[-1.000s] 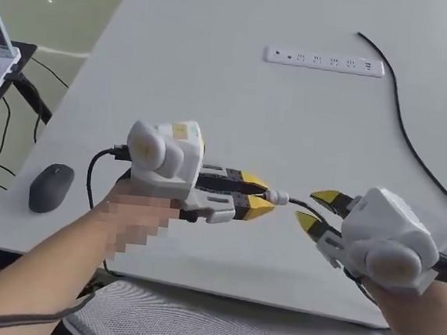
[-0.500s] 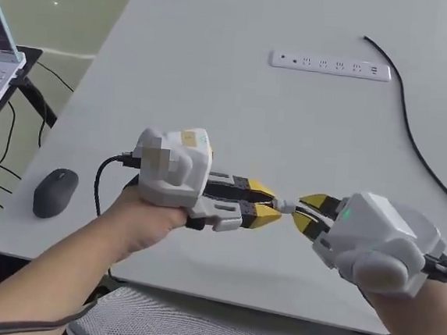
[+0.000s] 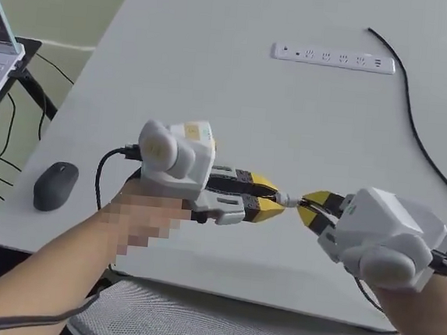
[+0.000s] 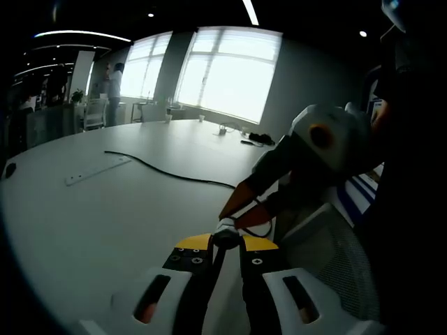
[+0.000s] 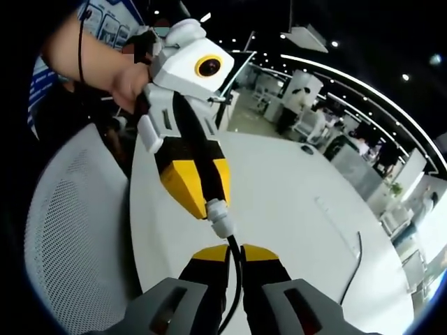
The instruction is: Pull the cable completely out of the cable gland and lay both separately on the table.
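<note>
**Gland and cable gripped nose to nose above the table edge**

Here we are over the near edge of the white table [image 3: 235, 121], both tools up in the air and pointing straight at each other. The left gripper [image 3: 272, 203] has its yellow-tipped jaws clamped tight on the white cable gland [image 3: 286, 198], whose nose pokes out just past the tips. From the left gripper view it's the same story: the left gripper [image 4: 225, 246] pinches the cable gland [image 4: 225, 233] dead centre.

Facing it, the right gripper [image 3: 311, 207] sits just beside the gland, almost tip to tip. Its own view is the clear one: the right gripper [image 5: 234, 255] has closed down on the thin black cable [image 5: 236, 279], with barely the cable's width between the jaws. That cable runs straight up into the cable gland [image 5: 221, 218], so the two are not yet apart, and neither touches the tabletop.

Far back on the table lies a white power strip [image 3: 332, 58], a black power cord [image 3: 414, 133] trailing off to the right. A dark mouse [image 3: 55, 186] sits at the left edge
</note>
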Demonstrator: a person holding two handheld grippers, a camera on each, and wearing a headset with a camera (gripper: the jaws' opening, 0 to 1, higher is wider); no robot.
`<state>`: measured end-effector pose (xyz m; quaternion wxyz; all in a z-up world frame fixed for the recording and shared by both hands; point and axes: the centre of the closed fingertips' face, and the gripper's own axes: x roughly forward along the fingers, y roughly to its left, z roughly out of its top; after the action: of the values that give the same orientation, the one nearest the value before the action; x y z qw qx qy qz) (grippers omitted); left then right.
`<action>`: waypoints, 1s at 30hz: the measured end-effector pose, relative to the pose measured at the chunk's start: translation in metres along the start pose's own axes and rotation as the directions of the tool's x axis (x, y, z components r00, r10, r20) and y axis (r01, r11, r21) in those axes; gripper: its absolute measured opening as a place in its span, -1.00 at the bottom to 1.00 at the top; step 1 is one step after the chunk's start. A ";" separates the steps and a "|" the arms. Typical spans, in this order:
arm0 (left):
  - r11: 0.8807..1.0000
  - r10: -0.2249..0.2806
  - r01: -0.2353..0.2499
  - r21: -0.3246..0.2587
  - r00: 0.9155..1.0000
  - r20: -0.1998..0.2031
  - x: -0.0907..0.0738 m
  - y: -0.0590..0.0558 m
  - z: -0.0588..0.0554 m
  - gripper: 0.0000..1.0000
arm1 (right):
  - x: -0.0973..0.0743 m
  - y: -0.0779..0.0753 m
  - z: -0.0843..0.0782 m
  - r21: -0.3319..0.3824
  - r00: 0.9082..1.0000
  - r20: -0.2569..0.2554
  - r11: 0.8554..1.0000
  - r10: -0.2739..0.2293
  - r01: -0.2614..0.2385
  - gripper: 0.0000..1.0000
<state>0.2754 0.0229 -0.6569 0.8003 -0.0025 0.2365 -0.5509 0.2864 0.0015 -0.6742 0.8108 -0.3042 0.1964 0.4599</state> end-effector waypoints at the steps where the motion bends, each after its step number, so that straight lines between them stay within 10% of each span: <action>1: 1.000 -0.001 0.001 0.001 1.000 0.001 0.000 0.000 0.000 -0.70 | -0.001 -0.001 -0.002 0.006 1.000 0.001 1.000 -0.001 0.001 -0.99; 16: 1.000 0.000 0.000 0.001 1.000 0.013 0.003 0.001 0.004 -0.70 | -0.004 -0.014 -0.028 0.252 0.999 -0.026 0.967 -0.032 0.037 -1.00; 30: 1.000 0.012 -0.012 0.001 1.000 0.028 -0.001 0.000 0.007 -0.70 | -0.003 -0.023 -0.060 0.516 0.997 -0.059 0.853 -0.059 0.081 -1.00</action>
<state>0.2782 0.0216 -0.6501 0.8069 -0.0084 0.2251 -0.5460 0.3025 -0.0497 -0.7098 0.8746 -0.0913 0.3181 0.3543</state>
